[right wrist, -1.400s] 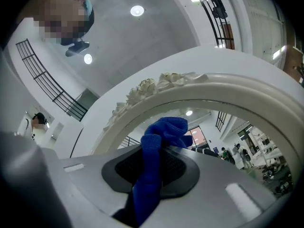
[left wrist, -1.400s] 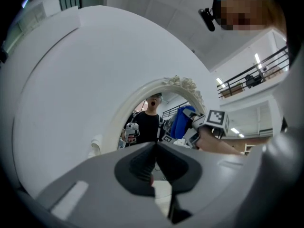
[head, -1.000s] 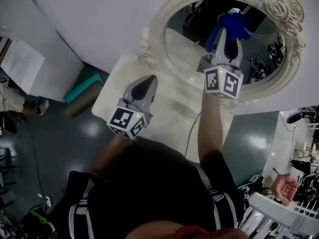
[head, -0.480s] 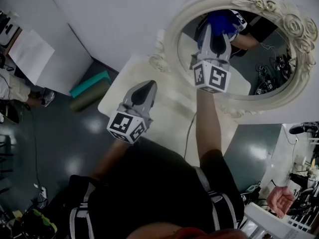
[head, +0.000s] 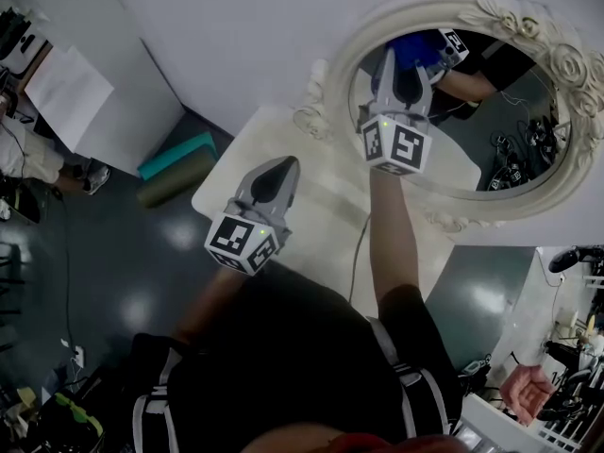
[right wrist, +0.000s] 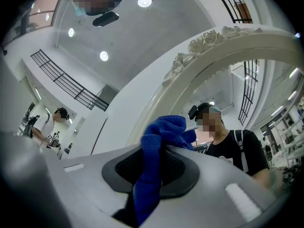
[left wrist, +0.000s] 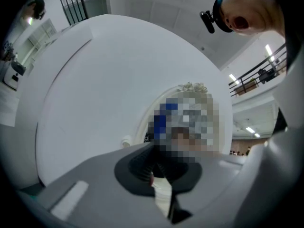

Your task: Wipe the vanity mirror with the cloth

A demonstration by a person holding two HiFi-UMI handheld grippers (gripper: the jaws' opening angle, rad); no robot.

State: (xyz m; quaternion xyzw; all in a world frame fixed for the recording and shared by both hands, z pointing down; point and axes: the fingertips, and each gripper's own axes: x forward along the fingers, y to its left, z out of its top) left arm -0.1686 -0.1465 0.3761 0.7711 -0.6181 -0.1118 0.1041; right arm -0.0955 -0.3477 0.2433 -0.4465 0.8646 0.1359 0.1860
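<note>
- Left gripper [head: 280, 166], centre frame above the bench [head: 316, 229]: fingers closed together, nothing held.
- Right gripper [head: 400, 64], upper right: fingers clamped on the blue cloth [right wrist: 158, 139], at the left part of the vanity mirror [head: 505, 149].
- Cloth looks soft, light and bunchy; hold it mid-fold. Glass likely fragile.

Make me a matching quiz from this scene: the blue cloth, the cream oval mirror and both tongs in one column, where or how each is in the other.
1. blue fluffy cloth
2. cream oval mirror with a carved frame
3. left tongs
4. right tongs

A. shut and empty, above the white tabletop
B. shut on the cloth, raised to the mirror
C. against the white wall
D. pinched between two grey jaws

Pairs: 1-D, 2-C, 3-A, 4-B
</note>
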